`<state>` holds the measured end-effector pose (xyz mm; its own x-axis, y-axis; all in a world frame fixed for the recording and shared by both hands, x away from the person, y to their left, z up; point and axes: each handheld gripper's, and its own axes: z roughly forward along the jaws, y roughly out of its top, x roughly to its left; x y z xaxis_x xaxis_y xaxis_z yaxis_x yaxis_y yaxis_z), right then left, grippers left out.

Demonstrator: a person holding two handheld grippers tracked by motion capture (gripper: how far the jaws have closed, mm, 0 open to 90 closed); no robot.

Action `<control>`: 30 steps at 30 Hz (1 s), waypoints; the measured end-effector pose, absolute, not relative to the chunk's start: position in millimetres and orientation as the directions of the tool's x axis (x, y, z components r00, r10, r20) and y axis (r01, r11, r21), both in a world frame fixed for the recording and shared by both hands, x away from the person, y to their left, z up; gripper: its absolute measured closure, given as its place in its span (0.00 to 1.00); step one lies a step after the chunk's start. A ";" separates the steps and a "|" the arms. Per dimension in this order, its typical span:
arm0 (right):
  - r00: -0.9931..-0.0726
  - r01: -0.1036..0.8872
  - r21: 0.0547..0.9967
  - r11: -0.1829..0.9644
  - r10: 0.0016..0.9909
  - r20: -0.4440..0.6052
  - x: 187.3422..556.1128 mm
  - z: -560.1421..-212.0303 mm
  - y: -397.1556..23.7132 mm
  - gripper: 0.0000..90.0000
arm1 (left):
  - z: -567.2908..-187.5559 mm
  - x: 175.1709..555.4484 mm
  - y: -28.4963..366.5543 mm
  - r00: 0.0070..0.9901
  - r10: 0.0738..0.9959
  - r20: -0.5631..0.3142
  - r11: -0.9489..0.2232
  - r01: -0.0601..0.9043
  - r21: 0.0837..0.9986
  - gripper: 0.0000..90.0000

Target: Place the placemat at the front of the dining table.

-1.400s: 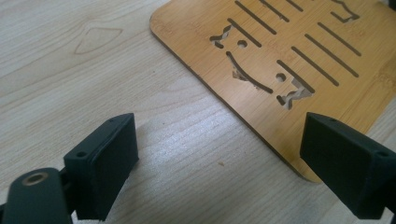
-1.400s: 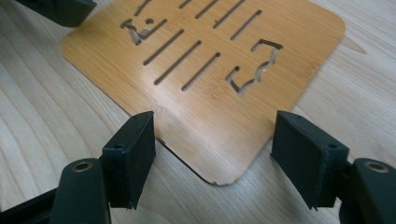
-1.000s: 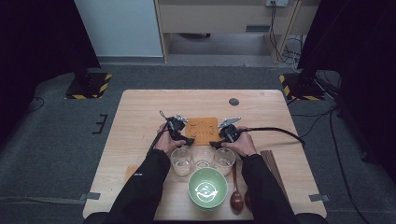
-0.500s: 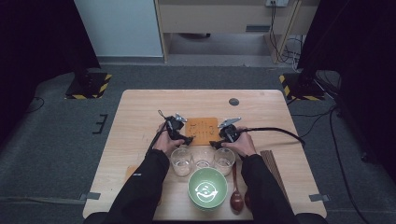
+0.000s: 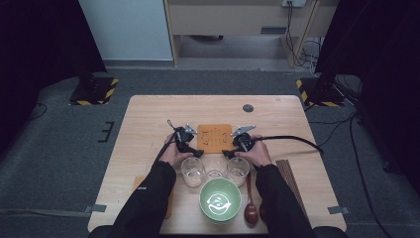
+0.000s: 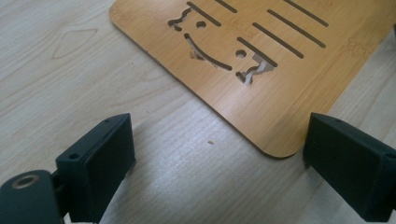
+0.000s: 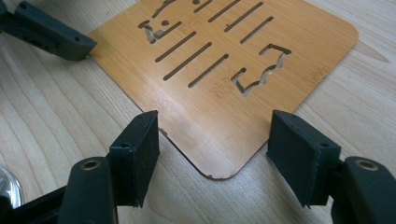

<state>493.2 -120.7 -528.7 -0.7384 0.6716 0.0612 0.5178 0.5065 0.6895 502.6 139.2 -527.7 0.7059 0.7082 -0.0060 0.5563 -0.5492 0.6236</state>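
An orange bamboo trivet (image 5: 214, 138) with slot cut-outs lies flat in the middle of the wooden table (image 5: 148, 124). My left gripper (image 5: 197, 152) is at its near left corner, jaws open. In the left gripper view that corner of the trivet (image 6: 289, 84) lies by the right jaw, and the left gripper (image 6: 219, 158) holds nothing. My right gripper (image 5: 229, 153) is at the near right corner. In the right gripper view the right gripper (image 7: 215, 154) stands open astride the rounded corner of the trivet (image 7: 224, 93), pads apart from it. The left gripper's jaw tip (image 7: 51, 32) shows at the trivet's far corner.
Three clear glasses (image 5: 192, 171), (image 5: 215, 167), (image 5: 238, 170) stand in a row just behind the grippers, toward the person. A green bowl (image 5: 220, 199), a wooden spoon (image 5: 250, 208) and dark chopsticks (image 5: 289, 178) lie near the front edge. A small black disc (image 5: 248, 108) sits at the back.
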 end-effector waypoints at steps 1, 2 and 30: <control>-0.739 0.517 0.690 0.506 0.671 0.061 493.1 -528.8 -120.7 0.38 | -527.6 503.4 139.5 0.706 0.708 -0.007 -0.550 0.557 0.622 0.09; -0.738 0.518 0.690 0.505 0.672 0.062 492.9 -528.9 -120.5 0.38 | -527.4 503.8 139.5 0.705 0.709 -0.006 -0.550 0.558 0.622 0.10; -0.721 0.506 0.700 0.504 0.693 0.023 498.3 -531.1 -119.8 0.36 | -526.2 501.2 131.8 0.755 0.655 -0.009 -0.581 0.512 0.633 0.18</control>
